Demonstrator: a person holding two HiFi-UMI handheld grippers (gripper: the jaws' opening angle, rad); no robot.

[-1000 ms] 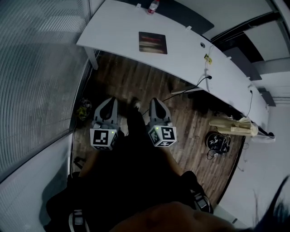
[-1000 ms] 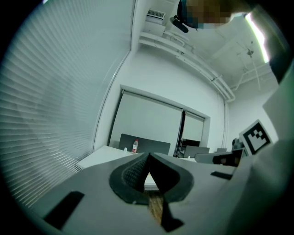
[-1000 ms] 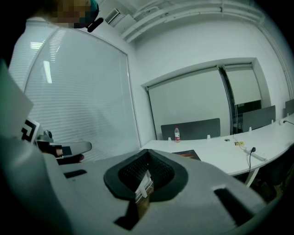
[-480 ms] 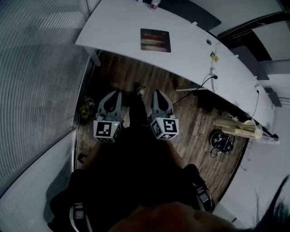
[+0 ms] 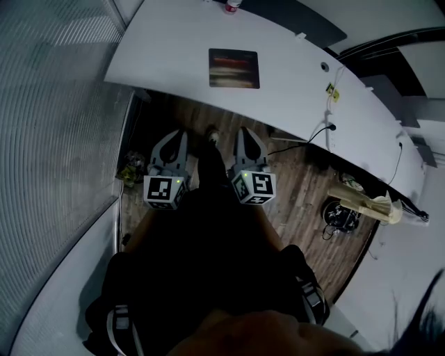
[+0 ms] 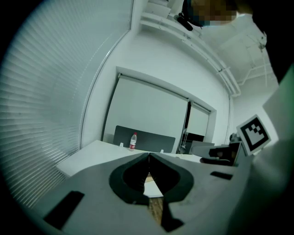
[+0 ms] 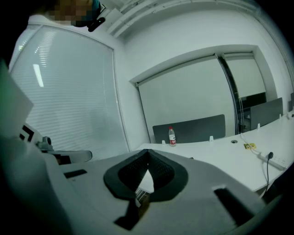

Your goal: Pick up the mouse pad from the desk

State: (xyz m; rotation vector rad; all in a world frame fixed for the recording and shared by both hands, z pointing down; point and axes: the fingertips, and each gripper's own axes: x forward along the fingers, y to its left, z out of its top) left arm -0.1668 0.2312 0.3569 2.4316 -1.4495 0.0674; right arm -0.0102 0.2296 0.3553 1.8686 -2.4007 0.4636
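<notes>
Both tongs were held side by side over the wooden floor [image 5: 292, 188], on the near side of the white bench [image 5: 174, 49], and neither touched it. The left tongs [image 5: 179, 133] had their jaws pressed together at the tips, with nothing between the pads. The right tongs [image 5: 243, 131] were the same: tips together and empty. Both pointed toward the bench.

The mouse pad [image 5: 234, 68] lay flat on the bench top, a dark square with blurred reddish and pale bands. It lay well apart from both tongs, beyond the bench's near edge and roughly in line with the gap between them. The bench top just around it was bare.

A small bottle [image 5: 233, 5] with a red label stood upright at the far side of the bench, in front of a dark panel [image 7: 188, 128]. To the right, a black cable [image 5: 327, 128] hung over the near edge of the bench. Slatted blinds [image 5: 55, 104] filled the left side of the room.
</notes>
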